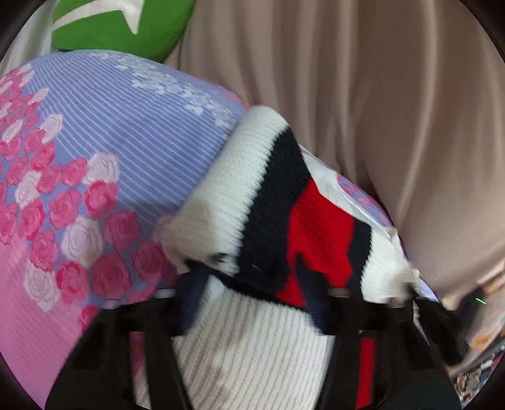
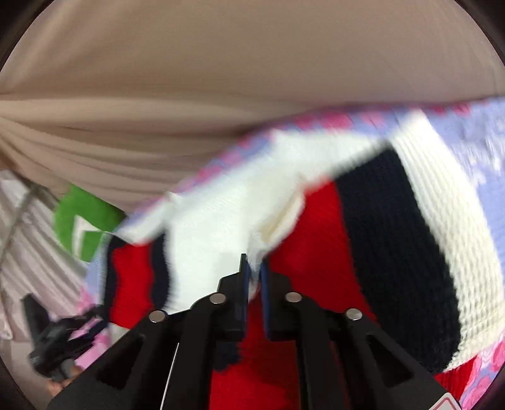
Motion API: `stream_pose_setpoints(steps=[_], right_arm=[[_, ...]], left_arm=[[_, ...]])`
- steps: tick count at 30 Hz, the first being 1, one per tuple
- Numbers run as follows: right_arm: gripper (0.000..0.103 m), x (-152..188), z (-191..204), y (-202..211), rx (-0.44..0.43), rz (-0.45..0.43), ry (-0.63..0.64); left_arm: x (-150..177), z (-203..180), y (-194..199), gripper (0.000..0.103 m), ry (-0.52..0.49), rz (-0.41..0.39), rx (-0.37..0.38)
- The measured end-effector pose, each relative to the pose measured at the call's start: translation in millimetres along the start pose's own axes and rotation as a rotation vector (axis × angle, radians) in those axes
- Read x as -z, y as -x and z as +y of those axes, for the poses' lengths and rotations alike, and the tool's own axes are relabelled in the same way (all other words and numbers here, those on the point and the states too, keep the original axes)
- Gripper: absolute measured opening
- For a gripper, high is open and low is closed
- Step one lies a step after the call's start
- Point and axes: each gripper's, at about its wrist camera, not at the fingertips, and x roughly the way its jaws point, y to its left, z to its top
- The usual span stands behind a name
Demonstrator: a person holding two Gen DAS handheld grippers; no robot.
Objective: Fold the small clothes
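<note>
— Beige curtain [image 1: 378,110] fills the far side in both views, hanging in long folds. What's on the left of the left wrist view?

— Far left, a green cushion [image 1: 120,28] with a white shape on it. Below it spreads the bedsheet [image 1: 104,132], lilac with thin stripes and pink and white roses, turning pink at the near left edge.

— And the sweater?

— The sweater [image 1: 274,202], knitted in white, navy and red bands, lies on the sheet right of centre and runs from the middle down to the near edge. A white ribbed part of it sits between the fingers of the left gripper [image 1: 255,302].

— Is that claw clenched?

— Its two fingers stand well apart with the knit lying across and between them. The view is blurred, so I cannot tell whether they pinch anything.

— Now the right wrist view, from the left.

— At the near left edge is a dark blurred shape that looks like the other gripper, over pink sheet; I cannot tell its state there either. Above it is the green cushion [image 2: 85,220]. Then comes the sweater [image 2: 394,236], its red, navy and white bands stretching across to the right, with the rose bedsheet [image 2: 473,132] showing past it at the far right.

— And the right gripper [image 2: 255,271]?

— Its fingers are nearly together, clenched on a white fold of the sweater at the centre.
</note>
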Motion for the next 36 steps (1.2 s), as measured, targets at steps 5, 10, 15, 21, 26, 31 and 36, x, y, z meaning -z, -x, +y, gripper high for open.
stream_pose_setpoints(steps=[5, 10, 15, 21, 26, 31, 36], right_arm=[[0.006, 8, 10, 76, 0.044, -0.212, 0.133], [0.006, 38, -70, 15, 0.199, 0.047, -0.04], [0.006, 37, -52, 48, 0.129, -0.068, 0.003], [0.007, 43, -60, 29, 0.188, 0.02, -0.065], [0.016, 54, -19, 58, 0.254, -0.093, 0.042], [0.016, 46, 64, 33, 0.083, -0.023, 0.223], [0.016, 60, 142, -67, -0.024, 0.207, 0.345]], left_arm=[[8, -14, 2, 0.012, -0.082, -0.065, -0.09], [36, -26, -28, 0.012, -0.166, -0.059, -0.17], [42, -32, -20, 0.015, -0.227, -0.095, -0.206], [46, -25, -9, 0.019, -0.199, -0.11, -0.196], [52, -13, -3, 0.023, -0.104, -0.152, -0.185], [54, -14, 0, 0.024, -0.098, -0.156, -0.194], [50, -13, -6, 0.024, -0.106, -0.143, -0.199]])
